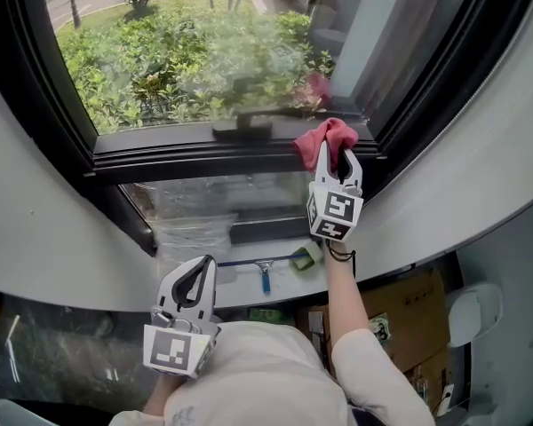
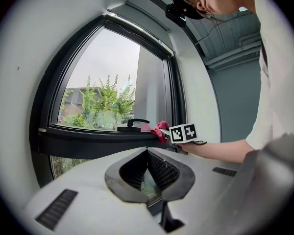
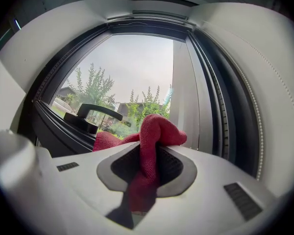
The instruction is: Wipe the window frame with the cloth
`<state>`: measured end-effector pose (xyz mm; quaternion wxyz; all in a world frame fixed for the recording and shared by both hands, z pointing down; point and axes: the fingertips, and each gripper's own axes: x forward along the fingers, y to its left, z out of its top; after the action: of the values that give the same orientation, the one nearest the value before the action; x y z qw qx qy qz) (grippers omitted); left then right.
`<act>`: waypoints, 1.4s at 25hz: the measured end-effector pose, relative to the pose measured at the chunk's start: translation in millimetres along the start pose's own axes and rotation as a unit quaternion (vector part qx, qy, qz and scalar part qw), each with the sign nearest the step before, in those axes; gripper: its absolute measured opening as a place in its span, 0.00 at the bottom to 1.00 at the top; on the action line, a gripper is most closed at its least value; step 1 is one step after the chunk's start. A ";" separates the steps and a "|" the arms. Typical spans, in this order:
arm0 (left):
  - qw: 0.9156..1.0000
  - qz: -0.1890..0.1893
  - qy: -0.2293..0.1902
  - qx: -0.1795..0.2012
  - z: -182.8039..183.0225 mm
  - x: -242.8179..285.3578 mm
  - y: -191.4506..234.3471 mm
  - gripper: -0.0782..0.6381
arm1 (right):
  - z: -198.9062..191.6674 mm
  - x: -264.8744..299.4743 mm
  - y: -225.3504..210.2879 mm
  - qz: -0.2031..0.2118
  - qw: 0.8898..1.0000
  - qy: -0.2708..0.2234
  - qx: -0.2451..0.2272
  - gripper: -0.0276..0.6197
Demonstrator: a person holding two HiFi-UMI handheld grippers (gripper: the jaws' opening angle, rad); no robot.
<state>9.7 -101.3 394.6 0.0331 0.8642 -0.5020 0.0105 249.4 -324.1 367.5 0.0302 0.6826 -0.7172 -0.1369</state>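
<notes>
Greenery fills the pane beyond the dark window frame (image 1: 204, 153). From above, the right claw (image 1: 338, 160) holds a red cloth (image 1: 330, 134) against the frame's lower rail near the right corner, and the left claw (image 1: 194, 282) hangs low. The left claw's own view shows its jaws together on nothing. The right claw's view shows it clamped on a bunched, woven fold. The cloth looks soft, light and likely to slip, so it is best pinched deep.

No legible text, number or brand found in any view.

The cube (image 1: 335, 216) of the right tongs (image 1: 338, 153) and the cube (image 1: 179, 349) of the left tongs (image 1: 204, 264) carry black-and-white square code patterns only, no letters or digits.

At 4 o'clock in the head view, a cardboard box (image 1: 413, 304) bears a small printed sticker (image 1: 379, 327); its print is too small to read.
</notes>
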 end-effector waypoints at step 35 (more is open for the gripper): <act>1.000 0.029 0.001 0.002 -1.0 -21.2 4.3 0.12 | 25.2 -4.6 90.4 0.074 0.997 -0.018 -0.020 0.18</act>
<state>-4.5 -84.9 394.8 0.0316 0.8493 -0.5267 0.0134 156.1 -313.0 365.5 0.0415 0.6243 -0.7633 -0.1607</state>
